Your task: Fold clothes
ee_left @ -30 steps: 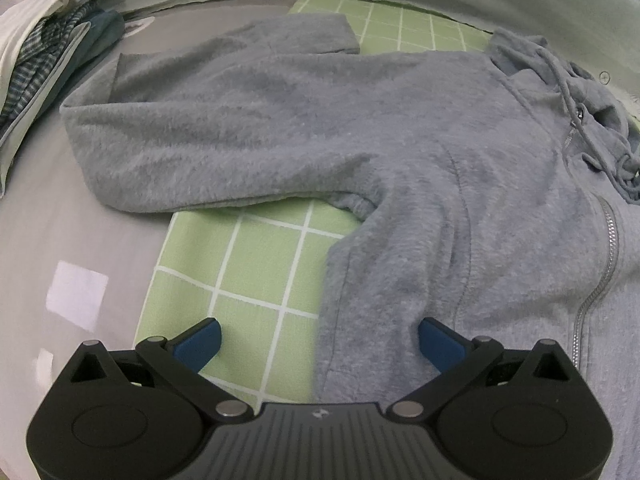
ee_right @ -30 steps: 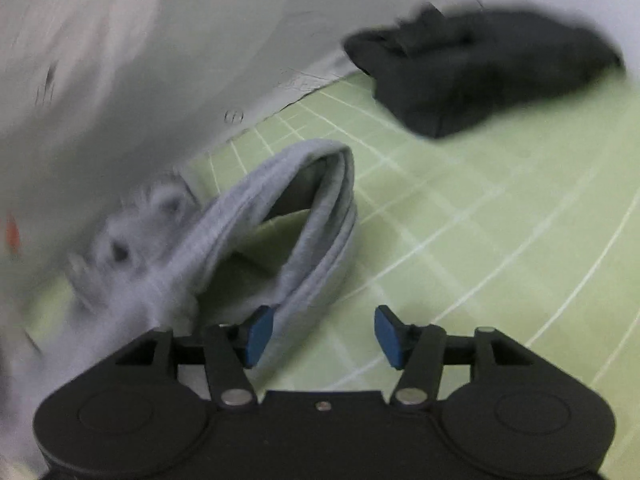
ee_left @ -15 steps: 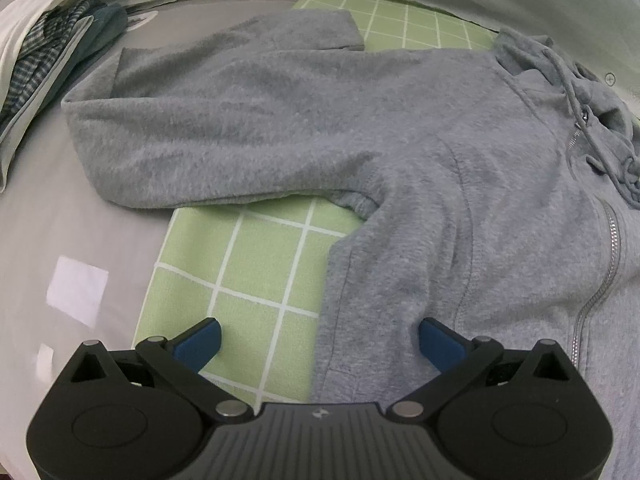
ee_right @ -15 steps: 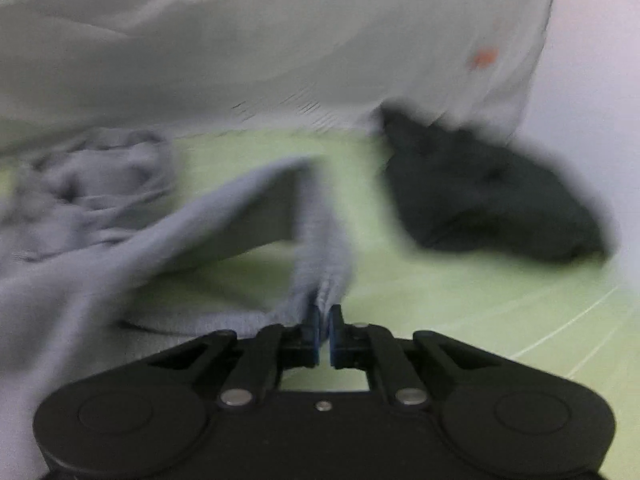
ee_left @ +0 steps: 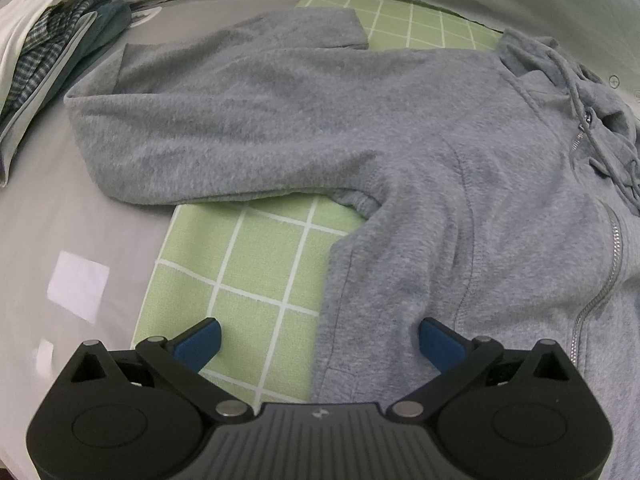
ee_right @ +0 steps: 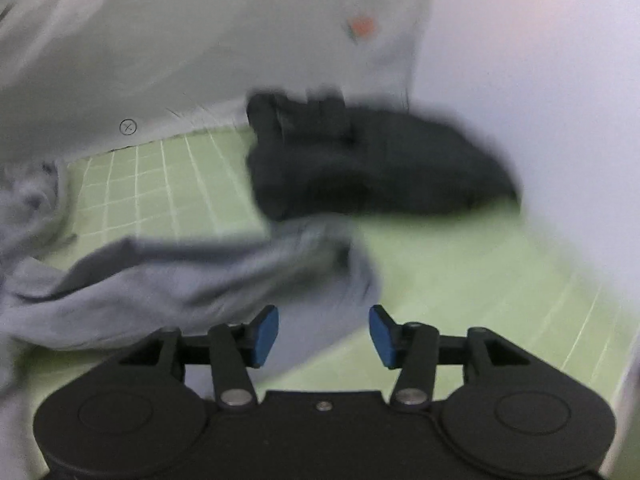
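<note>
- Left gripper (ee_left: 318, 334) hangs with its jaws spread wide, one blue pad over the green grid mat (ee_left: 256, 264) and the other over the grey hoodie (ee_left: 400, 152); nothing is pinched between them.
- Right gripper (ee_right: 324, 330) has its jaws opening; the end of a grey sleeve (ee_right: 224, 276) lies between and just beyond the pads, and as far as the blur allows, neither pad presses on it.
- That hoodie lies spread face-up on the mat, zip (ee_left: 612, 256) running down its front, hood and drawcords bunched at the mat's far edge. One sleeve (ee_left: 224, 132) stretches sideways off the mat onto the grey counter (ee_left: 72, 232), its cuff doubled back toward the mat.
- Beyond the mat's edge on that side sits a stack of folded clothes (ee_left: 44, 48); a dark garment (ee_right: 360, 164) lies on the mat past the other sleeve.
- Handling, as a judgement: the fleece looks thick, soft and limp, light enough for one gripper yet floppy, so it will sag and drag, not hold a crease. It should not slip much on the mat.
- Good places to take hold seem to be the side seam at the hem, just under the left gripper, and the cuff or shoulder seam of a sleeve, where doubled cloth gives the pads more to bite. The zip and cords are worth avoiding.
</note>
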Action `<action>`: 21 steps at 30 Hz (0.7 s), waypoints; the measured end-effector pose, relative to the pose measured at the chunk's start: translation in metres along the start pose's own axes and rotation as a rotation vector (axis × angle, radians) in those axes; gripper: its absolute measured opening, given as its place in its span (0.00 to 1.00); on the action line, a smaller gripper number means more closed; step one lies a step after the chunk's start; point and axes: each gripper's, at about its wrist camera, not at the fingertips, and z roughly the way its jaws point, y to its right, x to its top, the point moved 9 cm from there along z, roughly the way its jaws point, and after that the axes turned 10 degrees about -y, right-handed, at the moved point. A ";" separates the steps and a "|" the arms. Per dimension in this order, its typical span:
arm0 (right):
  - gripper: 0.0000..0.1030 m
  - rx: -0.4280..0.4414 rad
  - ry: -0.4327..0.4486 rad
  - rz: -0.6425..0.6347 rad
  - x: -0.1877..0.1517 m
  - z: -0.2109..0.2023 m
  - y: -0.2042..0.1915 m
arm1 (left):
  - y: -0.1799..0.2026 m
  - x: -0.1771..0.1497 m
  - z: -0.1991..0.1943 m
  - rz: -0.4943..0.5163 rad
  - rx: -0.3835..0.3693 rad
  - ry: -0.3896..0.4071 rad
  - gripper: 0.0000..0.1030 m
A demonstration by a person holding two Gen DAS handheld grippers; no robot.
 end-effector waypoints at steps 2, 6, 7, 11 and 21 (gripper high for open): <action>0.51 0.084 -0.049 0.084 -0.016 0.006 -0.008 | 0.000 0.000 0.000 0.000 0.000 -0.005 1.00; 0.62 0.143 -0.059 0.102 -0.028 0.005 -0.034 | 0.000 0.001 -0.001 -0.001 0.000 -0.009 1.00; 0.62 0.140 -0.057 0.082 -0.027 0.006 -0.039 | 0.000 0.001 -0.001 -0.002 0.000 -0.008 1.00; 0.26 0.117 -0.033 -0.073 -0.024 0.000 -0.056 | 0.000 0.000 -0.001 -0.018 0.003 -0.008 1.00; 0.14 -0.247 0.086 -0.352 0.014 -0.016 0.045 | -0.002 -0.003 -0.003 -0.054 0.010 0.013 1.00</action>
